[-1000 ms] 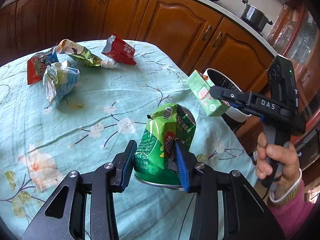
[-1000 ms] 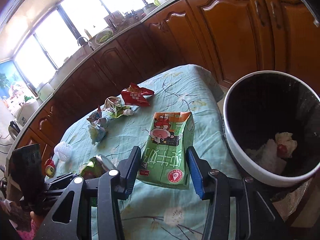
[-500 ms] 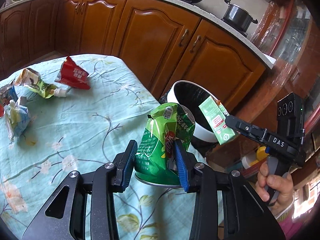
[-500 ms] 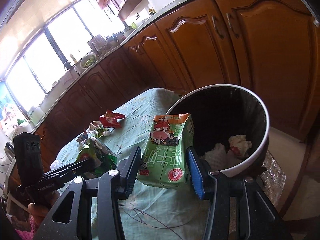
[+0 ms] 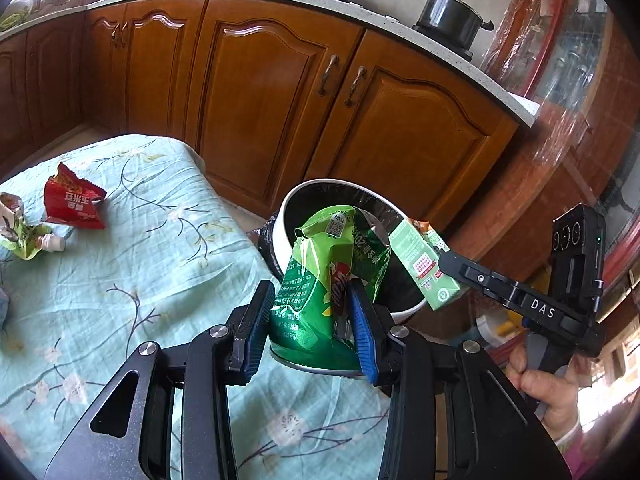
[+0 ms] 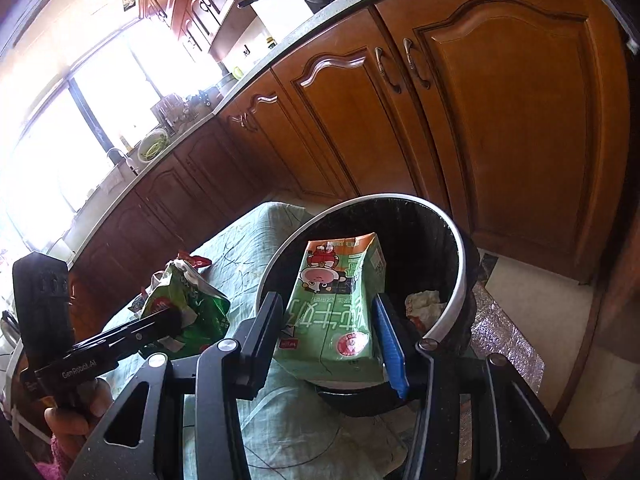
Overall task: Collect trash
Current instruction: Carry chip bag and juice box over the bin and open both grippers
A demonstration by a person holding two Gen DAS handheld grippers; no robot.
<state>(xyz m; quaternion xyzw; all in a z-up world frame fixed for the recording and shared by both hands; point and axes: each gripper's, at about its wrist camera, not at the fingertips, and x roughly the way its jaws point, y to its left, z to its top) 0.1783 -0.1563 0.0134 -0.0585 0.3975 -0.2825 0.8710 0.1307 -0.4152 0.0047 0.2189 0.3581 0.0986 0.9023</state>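
"DAS" reads white on the right gripper (image 6: 328, 320), whose blue pads clamp a green paper milk carton (image 6: 334, 304) with a cartoon cow, right over the round white-rimmed trash bin (image 6: 460, 280). The left gripper (image 5: 312, 320), stamped "GenRobot.AI", pinches a crumpled glossy green snack can (image 5: 320, 280) just short of the bin's rim. A red wrapper (image 5: 74, 202) lies on the floral tablecloth (image 5: 140, 260), well away from the bin.

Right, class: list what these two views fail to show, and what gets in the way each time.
- Bin contents: right wrist view, the green carton covers most of the inside.
- Crushed green can base: left wrist view, hidden behind the left gripper.
- Window scene: right wrist view, washed out by glare.
- Wrappers: left wrist view, cut by the left edge.
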